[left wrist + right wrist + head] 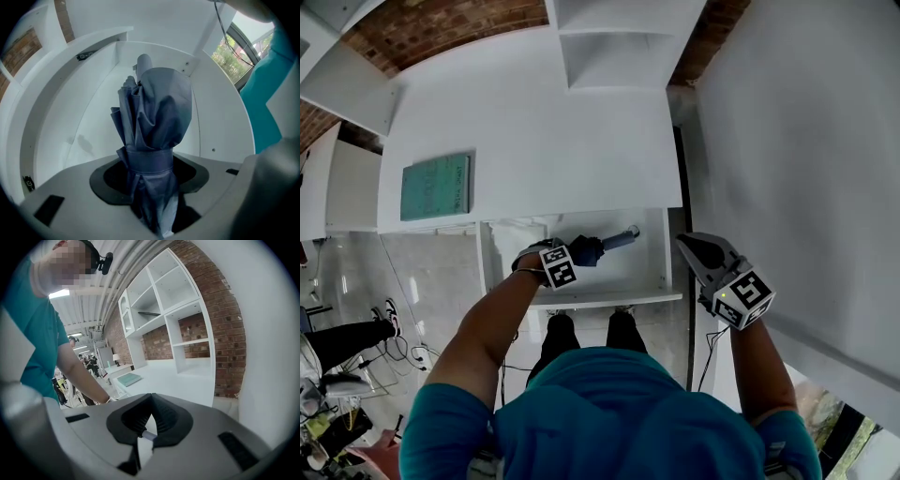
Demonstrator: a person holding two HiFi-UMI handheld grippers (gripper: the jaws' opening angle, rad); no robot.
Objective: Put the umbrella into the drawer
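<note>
One folded umbrella [609, 244], one open drawer [609, 298], two grippers.
Left gripper [570, 260] is clamped on the grey umbrella's strapped middle, inside the drawer's white walls. The umbrella's far end is near the right wall, with bare floor alongside. Right gripper [698, 246] is well apart at right, jaws together, empty. One teal pad [437, 187] lies on the counter [544, 131].

Nothing I can read here.
The black tag [85, 56] in the drawer [93, 122] and the green pad [437, 186] are too small for me.
</note>
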